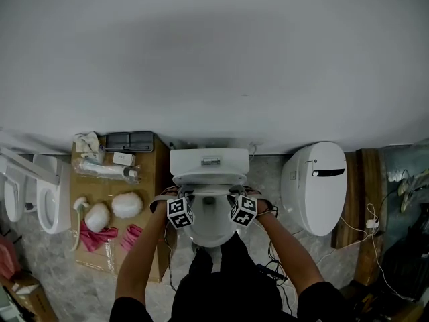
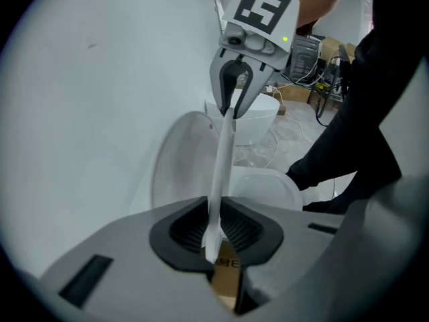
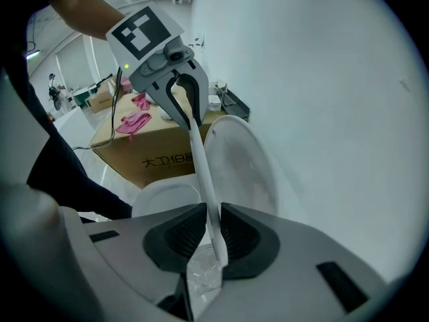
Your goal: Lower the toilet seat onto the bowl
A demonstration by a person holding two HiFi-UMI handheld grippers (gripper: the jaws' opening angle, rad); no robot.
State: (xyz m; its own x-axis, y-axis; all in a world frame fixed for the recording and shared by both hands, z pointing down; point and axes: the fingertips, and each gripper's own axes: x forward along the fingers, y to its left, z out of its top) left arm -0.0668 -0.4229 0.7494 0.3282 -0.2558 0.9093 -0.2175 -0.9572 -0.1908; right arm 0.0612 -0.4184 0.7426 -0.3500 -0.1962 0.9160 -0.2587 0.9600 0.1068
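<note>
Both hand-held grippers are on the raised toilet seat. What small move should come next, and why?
Probably swing the thin white plastic toilet seat down toward the white ceramic bowl, evenly on both sides: the left hand-held gripper and right hand-held gripper each clamp its edge, and it stands raised off the bowl.

toilet [image 1: 201, 170] against the wall [image 1: 214, 59] — cardboard box [image 1: 151, 180] left of it, another toilet [image 1: 315, 186] right.

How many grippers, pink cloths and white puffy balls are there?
Grippers: 2, the left gripper and right gripper, both clamped on the seat
Pink cloths: 2
White balls: 2
Total: 6
</note>
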